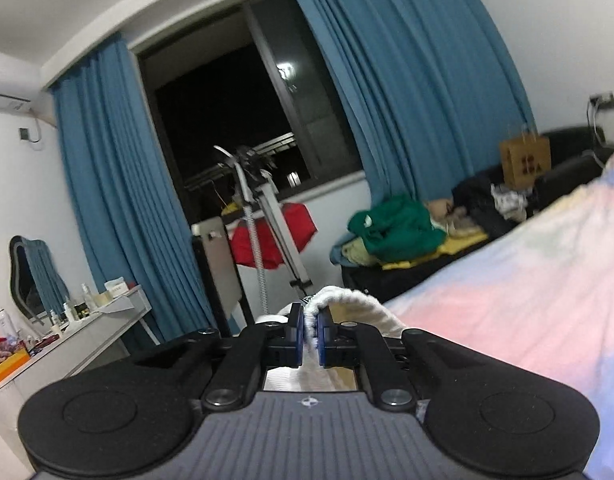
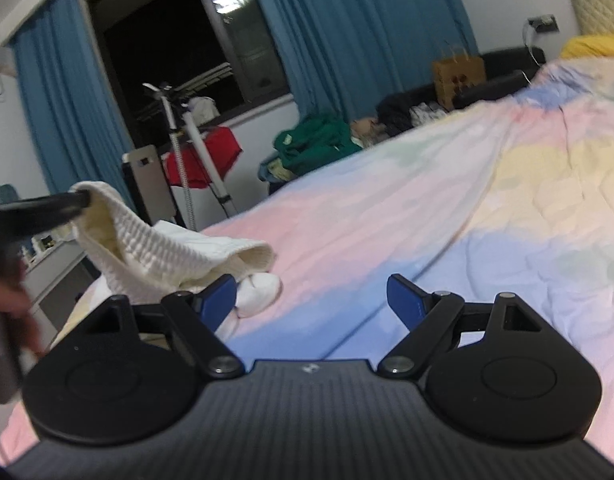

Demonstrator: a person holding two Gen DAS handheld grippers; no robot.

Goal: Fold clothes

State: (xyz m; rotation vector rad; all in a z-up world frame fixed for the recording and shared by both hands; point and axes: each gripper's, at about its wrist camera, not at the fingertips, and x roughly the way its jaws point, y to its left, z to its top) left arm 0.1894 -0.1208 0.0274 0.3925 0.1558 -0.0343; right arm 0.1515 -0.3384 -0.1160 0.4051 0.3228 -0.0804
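In the left wrist view, the left gripper [image 1: 311, 330] is pinching a fold of the white knitted garment [image 1: 347, 304] between its two blue pads [image 1: 297, 330], which are standing almost together with only the cloth between them. The garment is arching up over the fingertips and is hanging down to the right toward the pastel bedcover [image 1: 507, 288]. Behind, blue curtains [image 1: 407, 80] are framing a dark window [image 1: 227, 120], and a pile of green and yellow clothes [image 1: 395, 228] is lying on a dark sofa.

In the right wrist view, the right gripper [image 2: 311, 296] is hovering over the bedcover [image 2: 427, 220] with its fingers spread wide apart and nothing between them. The garment [image 2: 167, 248] is lying at the left, one end lifted by the left gripper [image 2: 85, 200], the other end resting on the bedcover just beside the right gripper's left pad [image 2: 217, 298].
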